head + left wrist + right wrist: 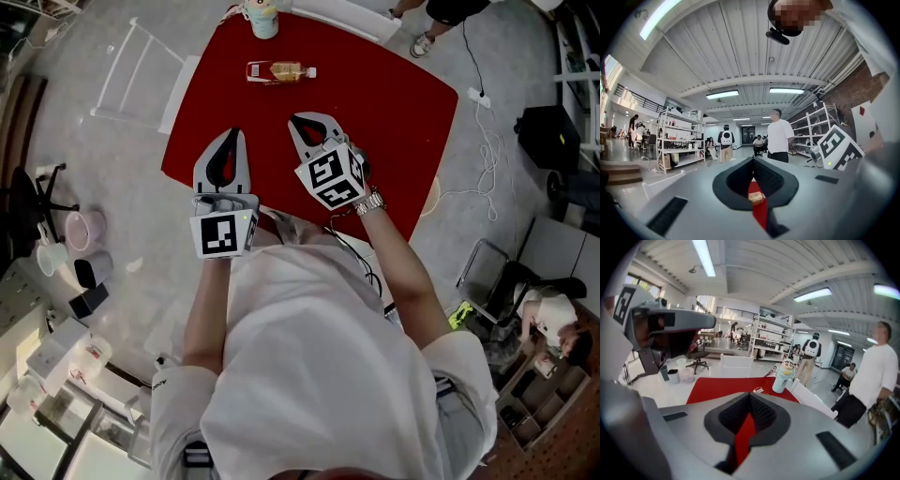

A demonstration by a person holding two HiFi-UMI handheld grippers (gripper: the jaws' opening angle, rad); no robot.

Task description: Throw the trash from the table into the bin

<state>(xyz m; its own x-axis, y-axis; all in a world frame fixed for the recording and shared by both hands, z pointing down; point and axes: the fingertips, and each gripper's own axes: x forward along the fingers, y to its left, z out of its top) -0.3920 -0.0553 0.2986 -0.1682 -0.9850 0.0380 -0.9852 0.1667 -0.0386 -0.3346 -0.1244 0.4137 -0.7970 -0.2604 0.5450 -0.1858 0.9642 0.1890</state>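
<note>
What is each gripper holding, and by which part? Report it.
Nothing is held. The left gripper and right gripper are both shut and empty; the bottle lies untouched on the red table.

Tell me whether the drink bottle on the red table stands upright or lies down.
Lying down: the bottle rests lengthwise on the red table, its white cap pointing sideways.

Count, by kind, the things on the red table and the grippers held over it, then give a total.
Bottle, lying on its side: 1
Cartoon-figure container, upright: 1
Grippers, the left gripper and the right gripper: 2
Total: 4
</note>
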